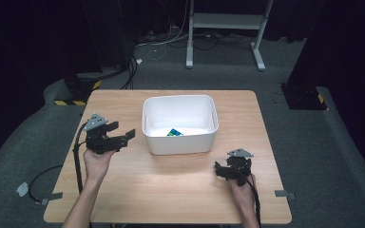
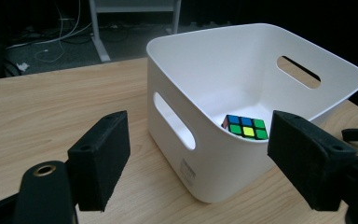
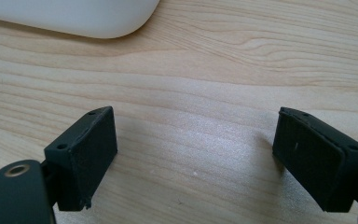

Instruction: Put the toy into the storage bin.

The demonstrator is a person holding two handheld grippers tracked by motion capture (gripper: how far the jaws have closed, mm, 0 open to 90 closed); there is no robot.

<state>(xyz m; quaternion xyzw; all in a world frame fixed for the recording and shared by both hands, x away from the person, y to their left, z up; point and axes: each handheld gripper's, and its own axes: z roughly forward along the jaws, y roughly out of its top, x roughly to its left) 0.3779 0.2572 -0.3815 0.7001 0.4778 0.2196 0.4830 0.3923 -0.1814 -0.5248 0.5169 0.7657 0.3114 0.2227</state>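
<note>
A white plastic bin (image 1: 179,142) with handle slots stands at the middle of the wooden table (image 1: 171,185). A colourful puzzle cube (image 1: 174,132) lies on its floor, green, blue and yellow faces showing (image 2: 245,127). My left gripper (image 1: 122,131) hovers just left of the bin, held in a hand, jaws open and empty, pointing toward the bin's near corner (image 2: 205,186). My right gripper (image 1: 220,171) rests low near the table's front right, open, with bare wood between its jaws (image 3: 196,135). A rounded bin corner (image 3: 98,23) shows at the top of the right gripper view.
Both forearms enter from the bottom edge. A black cable (image 1: 78,166) trails from the left gripper off the table's left side. On the floor behind stand a white desk frame (image 1: 223,21), loose wires and dark stands (image 1: 304,95).
</note>
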